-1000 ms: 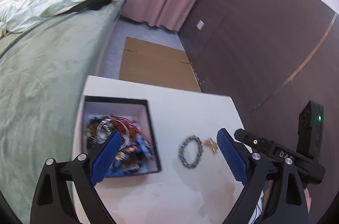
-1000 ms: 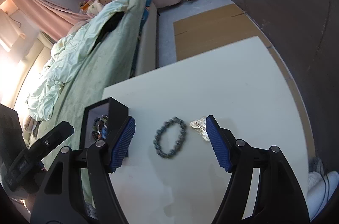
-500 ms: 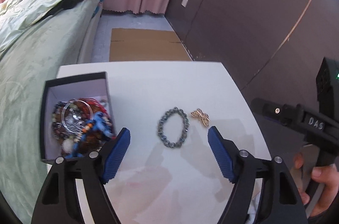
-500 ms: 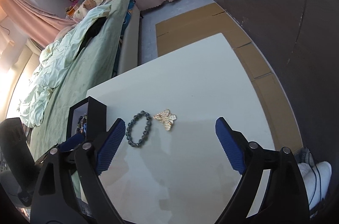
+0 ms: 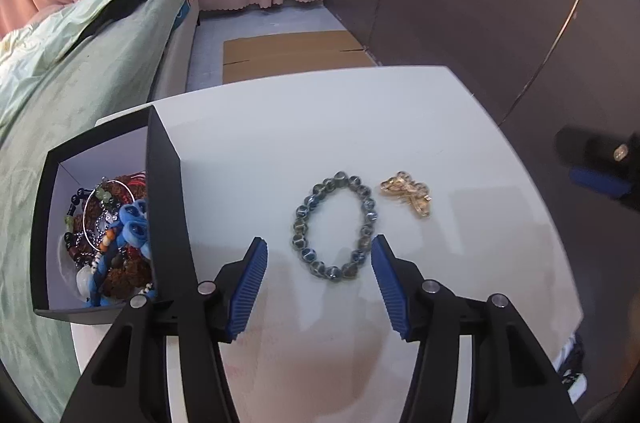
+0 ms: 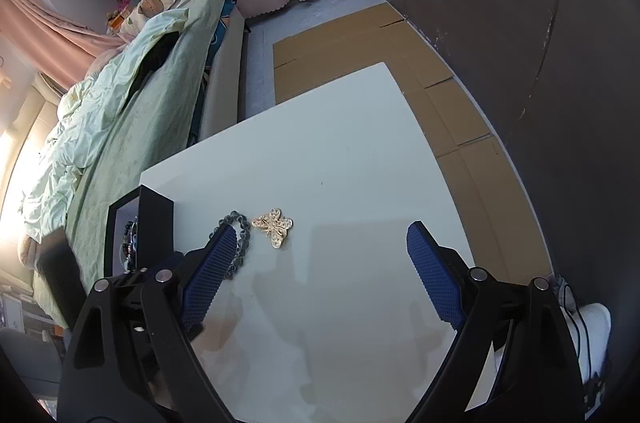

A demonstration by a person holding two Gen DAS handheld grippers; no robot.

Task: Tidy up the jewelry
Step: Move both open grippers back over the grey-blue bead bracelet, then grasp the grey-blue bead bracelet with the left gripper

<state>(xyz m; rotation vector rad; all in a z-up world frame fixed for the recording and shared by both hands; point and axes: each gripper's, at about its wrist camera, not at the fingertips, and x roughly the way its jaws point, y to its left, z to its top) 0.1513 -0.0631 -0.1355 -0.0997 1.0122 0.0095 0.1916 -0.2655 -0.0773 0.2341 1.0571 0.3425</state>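
Observation:
A grey-blue bead bracelet (image 5: 334,226) lies flat on the white table (image 5: 320,127), and a gold butterfly brooch (image 5: 407,192) lies just right of it. A black jewelry box (image 5: 165,199) with a white inside stands at the table's left and holds several tangled bracelets and beads. My left gripper (image 5: 318,278) is open and empty, its blue pads flanking the near end of the bracelet. My right gripper (image 6: 318,269) is open and empty above bare table; the brooch (image 6: 273,223) and bracelet (image 6: 236,243) lie ahead to its left, the bracelet partly hidden by the left finger.
A bed with a pale green cover (image 5: 68,71) runs along the table's left side. Flattened cardboard (image 5: 292,53) lies on the floor beyond the table. A dark wall (image 5: 480,3) stands to the right. White shoes (image 6: 592,323) sit by the table's right corner.
My left gripper has swung right and closed in on the bracelet, from over the box. My right gripper has moved right and away, so the bracelet and brooch have slid to its left.

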